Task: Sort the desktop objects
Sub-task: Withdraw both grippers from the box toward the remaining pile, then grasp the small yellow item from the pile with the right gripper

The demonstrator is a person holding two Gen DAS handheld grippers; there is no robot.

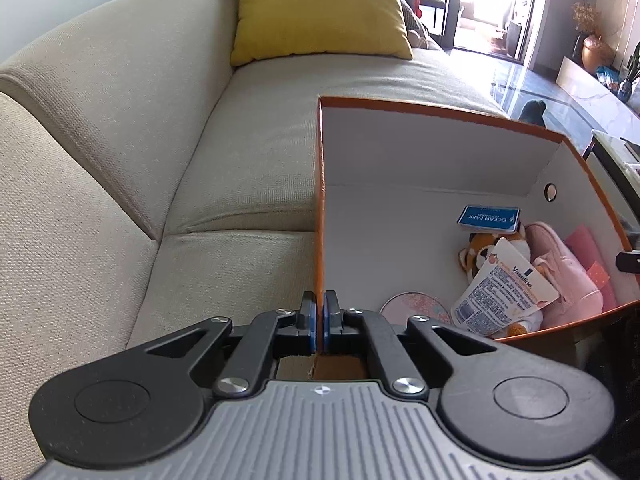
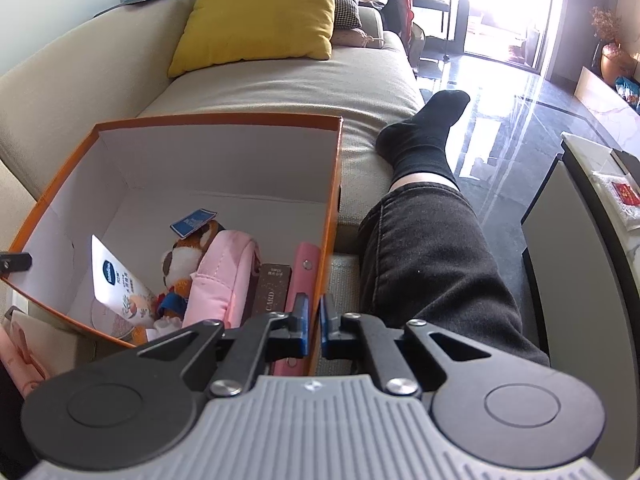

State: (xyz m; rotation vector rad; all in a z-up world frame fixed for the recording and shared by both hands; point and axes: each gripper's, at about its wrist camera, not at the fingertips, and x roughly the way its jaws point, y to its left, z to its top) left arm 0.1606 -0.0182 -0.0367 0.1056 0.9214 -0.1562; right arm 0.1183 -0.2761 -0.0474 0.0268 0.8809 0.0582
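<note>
An orange box with a white inside (image 1: 400,152) stands on the sofa seat. My left gripper (image 1: 320,305) is shut on the top edge of its left wall. My right gripper (image 2: 314,309) is shut on the edge of the box's right wall (image 2: 333,200). Inside the box lie a plush toy (image 2: 184,260), a pink pouch (image 2: 224,280), a white Vaseline tube (image 1: 506,292), a blue card pack (image 1: 489,219), a round patterned disc (image 1: 416,305), a brown card box (image 2: 273,286) and a pink notebook (image 2: 303,270).
A beige sofa (image 1: 140,160) with a yellow cushion (image 1: 320,8) carries the box. A person's leg in dark trousers (image 2: 432,264) and a black sock (image 2: 424,136) rests just right of the box. A low table edge (image 2: 592,240) stands at the far right, over a glossy dark floor.
</note>
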